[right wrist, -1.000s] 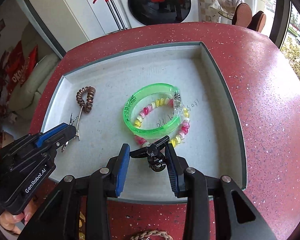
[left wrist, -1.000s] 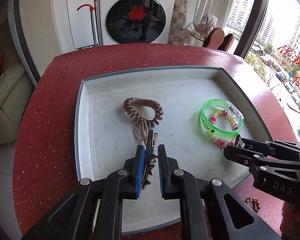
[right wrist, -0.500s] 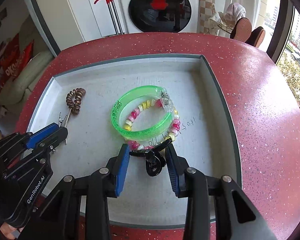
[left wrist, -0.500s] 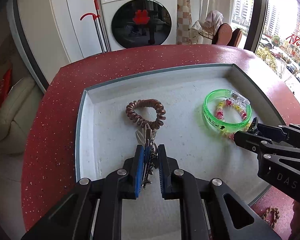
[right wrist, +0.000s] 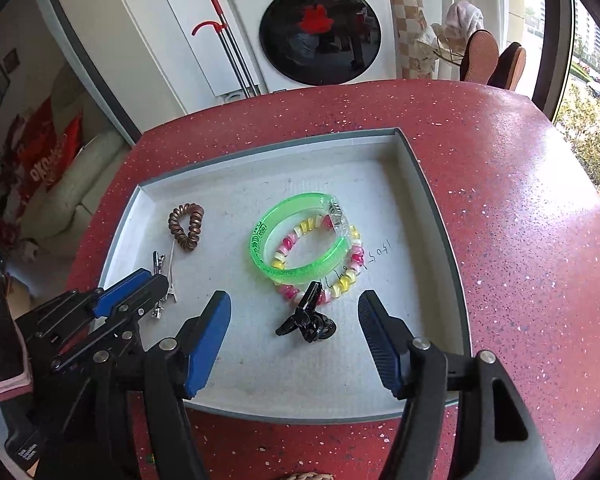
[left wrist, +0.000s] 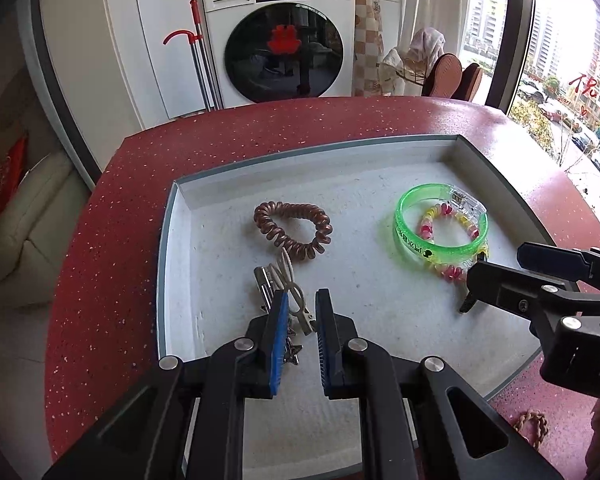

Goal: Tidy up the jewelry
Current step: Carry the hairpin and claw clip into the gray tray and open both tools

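Currently both grippers sit over the grey tray (right wrist: pixel 440 216) on the red worktop (right wrist: pixel 520 200). Left gripper (left wrist: pixel 300 300): jaws nearly together, clamped on a bunch of metal hair clips (left wrist: pixel 288 292) at the near-left part of the tray floor; the clips' white loop runs up to the brown coil hair tie (left wrist: pixel 292 232) lying just beyond them. Right gripper (right wrist: pixel 294 320): jaws opening, wide apart, pads clear of the black claw clip (right wrist: pixel 306 318), which lies on the tray floor between them, toward the tray's near edge. Claw clip's tip touches the pink-yellow bead bracelet (right wrist: pixel 340 276), and that bracelet lies partly under the green bangle (right wrist: pixel 296 240) near the tray's middle. Handwritten marks on the tray floor just right of the bracelet, not legible. Another braided brown piece (left wrist: pixel 532 428) sits on the worktop outside the tray's near-right corner. Washing machine (right wrist: pixel 320 28) stands beyond the worktop, behind the tray's far edge.
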### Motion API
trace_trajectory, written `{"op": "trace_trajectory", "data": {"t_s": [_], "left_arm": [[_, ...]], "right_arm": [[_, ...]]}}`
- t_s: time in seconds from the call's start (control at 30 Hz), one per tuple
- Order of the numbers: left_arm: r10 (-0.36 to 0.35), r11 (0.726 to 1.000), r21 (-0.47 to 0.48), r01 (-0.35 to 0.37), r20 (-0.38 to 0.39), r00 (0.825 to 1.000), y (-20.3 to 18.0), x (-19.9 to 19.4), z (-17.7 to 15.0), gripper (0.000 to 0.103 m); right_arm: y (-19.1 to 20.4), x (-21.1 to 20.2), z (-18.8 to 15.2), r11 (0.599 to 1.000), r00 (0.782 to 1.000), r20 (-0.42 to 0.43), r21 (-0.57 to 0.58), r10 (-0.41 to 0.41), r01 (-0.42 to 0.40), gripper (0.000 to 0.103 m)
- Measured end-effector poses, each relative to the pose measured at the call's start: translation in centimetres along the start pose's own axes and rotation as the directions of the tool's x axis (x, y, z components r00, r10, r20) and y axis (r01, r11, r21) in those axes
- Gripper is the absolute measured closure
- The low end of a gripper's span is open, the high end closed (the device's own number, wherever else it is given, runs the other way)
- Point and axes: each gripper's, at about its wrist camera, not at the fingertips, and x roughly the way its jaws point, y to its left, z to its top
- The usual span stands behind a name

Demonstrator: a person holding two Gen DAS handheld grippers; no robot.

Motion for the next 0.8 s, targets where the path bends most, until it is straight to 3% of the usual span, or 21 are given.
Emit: {"op": "trace_trajectory", "data": {"t_s": [0.47, 0.5, 0.53, 0.57, 0.63, 0.8], "left_arm": [[-0.03, 0.999, -0.036, 0.031, 0.039, 0.999, 0.7, -1.8, 0.2, 0.071], [-0.029, 0.999, -0.039, 0.03, 0.041, 0.999, 0.7, -1.9, 0.1, 0.063], [-0.024, 0.999, -0.045, 0.026, 0.043, 0.999, 0.8, -2.1, 0.0, 0.019], [-0.009, 0.998, -0.056, 0.013, 0.06, 0.998, 1.2, -2.5, -0.1, 0.0], [0.016, 0.998, -0.063, -0.009, 0.118, 0.993, 1.4, -3.6, -0.4, 0.0], [0.018, 0.998, -0.059, -0.011, 0.123, 0.992, 1.7, -5.3, -1.0, 0.0]], "right_arm": [[-0.2, -2.9, -1.8, 0.999, 0.999, 0.036, 0.034, 0.028, -0.029, 0.031], [-0.2, -3.1, -1.9, 0.999, 0.999, 0.037, 0.033, 0.028, -0.029, 0.031], [-0.1, -3.3, -2.1, 0.999, 0.999, 0.038, 0.033, 0.029, -0.03, 0.031], [-0.1, -3.5, -2.2, 0.999, 0.999, 0.039, 0.034, 0.03, -0.031, 0.03], [-0.1, -3.8, -2.5, 0.999, 0.999, 0.043, 0.035, 0.031, -0.032, 0.028], [0.2, -5.0, -3.4, 0.999, 0.998, 0.06, 0.029, 0.035, -0.036, 0.021]]}}
